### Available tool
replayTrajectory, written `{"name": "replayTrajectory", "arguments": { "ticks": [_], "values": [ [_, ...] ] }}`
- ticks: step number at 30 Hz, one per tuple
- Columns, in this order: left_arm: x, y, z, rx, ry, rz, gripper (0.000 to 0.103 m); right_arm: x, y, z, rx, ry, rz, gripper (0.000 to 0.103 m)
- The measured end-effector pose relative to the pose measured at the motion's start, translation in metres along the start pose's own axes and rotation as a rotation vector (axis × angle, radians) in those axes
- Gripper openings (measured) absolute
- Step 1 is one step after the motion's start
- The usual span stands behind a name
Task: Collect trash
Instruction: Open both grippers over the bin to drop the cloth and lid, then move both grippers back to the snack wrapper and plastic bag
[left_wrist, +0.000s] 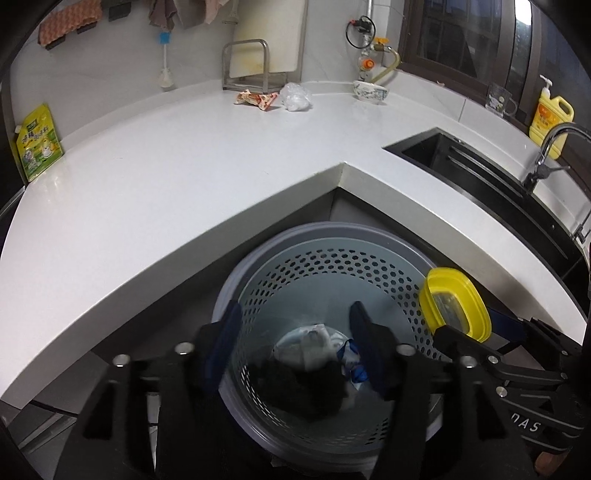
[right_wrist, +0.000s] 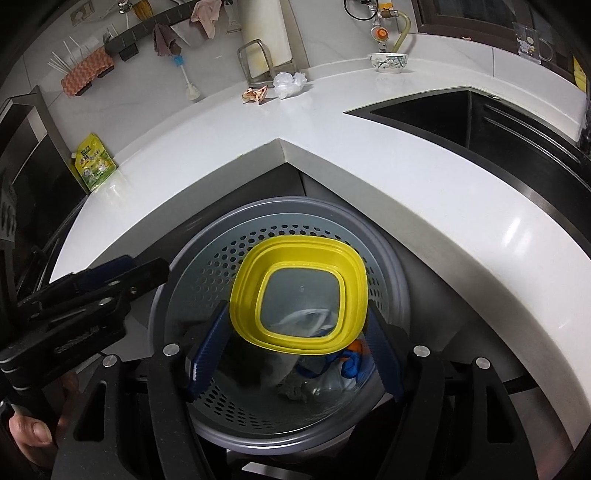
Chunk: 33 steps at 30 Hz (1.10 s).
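Yellow lid (right_wrist: 299, 295) was held by right gripper (right_wrist: 295, 328) jaws, center frame, over bin (right_wrist: 388, 266); light, stiff, slippery imo, best gripped at rim. Left gripper (left_wrist: 295, 332) jaws wide, empty.

Home kitchen, seemingly: sink (left_wrist: 476, 166), countertop (left_wrist: 221, 147).

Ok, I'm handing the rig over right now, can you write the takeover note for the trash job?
Right gripper: shut on the yellow container lid, held over the perforated trash bin.
Left gripper: open, empty, above the same bin.
Done: crumpled paper and wrappers already lie at the bin's bottom.
Left: drop the lid in, then fetch the red snack wrapper and the crumpled clear plastic bag at the back of the white countertop by the metal rack.
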<state>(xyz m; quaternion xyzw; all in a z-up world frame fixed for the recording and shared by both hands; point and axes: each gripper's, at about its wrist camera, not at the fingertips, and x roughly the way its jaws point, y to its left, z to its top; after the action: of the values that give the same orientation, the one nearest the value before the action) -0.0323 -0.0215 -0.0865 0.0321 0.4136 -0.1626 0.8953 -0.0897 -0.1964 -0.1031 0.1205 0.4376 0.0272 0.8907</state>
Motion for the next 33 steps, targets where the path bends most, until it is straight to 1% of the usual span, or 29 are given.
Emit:
{"name": "replayTrajectory", "arguments": {
  "ticks": [1, 3, 12, 16, 22, 28, 30, 33],
  "values": [
    [0.000, 0.001, 0.001, -0.004, -0.001, 0.002, 0.062, 0.000, -0.001, 0.000, 0.003, -0.003, 0.001, 0.074],
    [-0.001, 0.004, 0.001, -0.013, 0.000, 0.008, 0.064, -0.002, -0.002, 0.001, 0.011, -0.010, -0.003, 0.075],
    [-0.003, 0.008, 0.003, -0.022, -0.003, 0.016, 0.067, -0.002, -0.003, 0.001, 0.022, -0.011, 0.006, 0.075],
    [-0.005, 0.009, 0.007, -0.023, -0.010, 0.026, 0.071, -0.003, -0.003, 0.006, 0.024, -0.010, 0.013, 0.075],
    [-0.006, 0.011, 0.014, -0.028, -0.022, 0.040, 0.074, -0.007, -0.003, 0.020, 0.018, -0.029, 0.022, 0.075],
    [0.000, 0.012, 0.024, -0.030, 0.002, 0.023, 0.074, -0.007, -0.004, 0.040, 0.019, -0.014, 0.026, 0.075],
    [-0.003, 0.014, 0.031, -0.022, -0.011, 0.018, 0.074, -0.008, -0.003, 0.045, 0.007, -0.029, 0.016, 0.075],
    [-0.007, 0.017, 0.039, -0.013, -0.024, 0.029, 0.076, -0.007, -0.004, 0.051, 0.028, -0.043, 0.026, 0.075]
  ]
}}
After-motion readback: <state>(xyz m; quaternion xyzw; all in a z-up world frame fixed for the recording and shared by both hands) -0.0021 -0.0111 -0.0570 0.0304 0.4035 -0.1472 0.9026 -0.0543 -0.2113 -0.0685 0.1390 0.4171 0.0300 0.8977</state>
